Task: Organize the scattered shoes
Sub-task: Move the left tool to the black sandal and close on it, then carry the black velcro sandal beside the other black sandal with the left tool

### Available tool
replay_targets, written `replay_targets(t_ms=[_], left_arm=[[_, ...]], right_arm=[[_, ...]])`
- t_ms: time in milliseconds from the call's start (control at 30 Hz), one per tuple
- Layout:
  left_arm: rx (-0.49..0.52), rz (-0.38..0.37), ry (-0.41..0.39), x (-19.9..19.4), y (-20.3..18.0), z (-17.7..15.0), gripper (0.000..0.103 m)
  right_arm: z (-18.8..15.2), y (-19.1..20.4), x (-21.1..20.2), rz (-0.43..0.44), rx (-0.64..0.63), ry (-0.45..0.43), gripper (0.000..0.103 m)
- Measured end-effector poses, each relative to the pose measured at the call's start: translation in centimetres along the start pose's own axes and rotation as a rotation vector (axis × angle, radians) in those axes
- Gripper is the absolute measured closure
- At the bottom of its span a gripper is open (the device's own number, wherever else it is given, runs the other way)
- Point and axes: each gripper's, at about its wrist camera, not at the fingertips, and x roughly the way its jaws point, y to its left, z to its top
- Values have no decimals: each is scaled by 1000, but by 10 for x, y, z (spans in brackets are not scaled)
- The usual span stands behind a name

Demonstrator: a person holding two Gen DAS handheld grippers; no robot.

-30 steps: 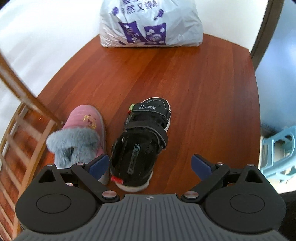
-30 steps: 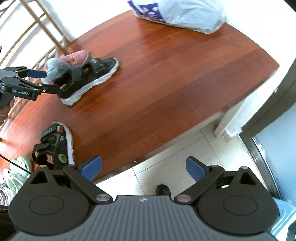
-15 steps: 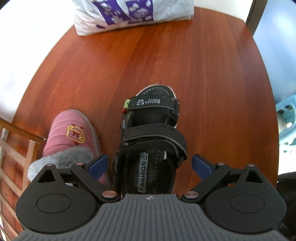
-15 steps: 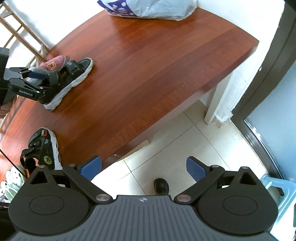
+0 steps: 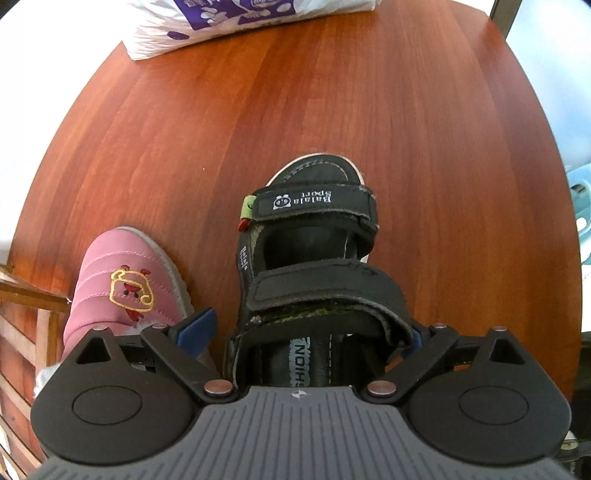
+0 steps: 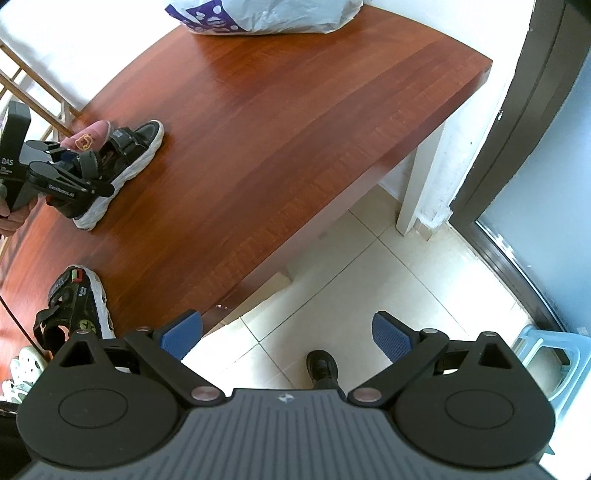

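Black sandal (image 5: 314,273) flat on the wooden table (image 5: 424,129), just beside a pink boot (image 5: 122,288), long way running heel to toe, toe pointing away toward the plastic bag (image 5: 240,14). Left gripper (image 5: 310,332) spread wide around its heel, not squeezing. Right gripper (image 6: 284,328) open too, holding nothing, above the floor.

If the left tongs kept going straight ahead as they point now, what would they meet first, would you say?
The black sandal: its heel end already sits between the open left tongs, so its rear strap likely comes first.
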Motion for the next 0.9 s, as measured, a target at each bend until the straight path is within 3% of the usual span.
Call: replay_targets(t_ms=[167, 200, 267, 433, 533, 733, 900], left_arm=[[22, 6, -6, 6, -1, 2, 9], [23, 4, -10, 6, -1, 3, 12], [31, 5, -22, 4, -2, 3, 26], [24, 27, -38, 0, -5, 2, 32], [-18, 26, -51, -4, -5, 0, 37], [-85, 63, -60, -10, -16, -7, 38], [-217, 66, -76, -26, -17, -12, 38]], right_arm=[[-1, 1, -1, -2, 9, -4, 3], [-1, 1, -1, -3, 10, -5, 3], [-2, 1, -2, -4, 12, -6, 3], [-5, 1, -2, -4, 20, -9, 3], [-5, 3, -2, -1, 11, -11, 3], [-7, 6, -3, 8, 1, -11, 3], [-3, 10, -3, 21, -20, -10, 3]])
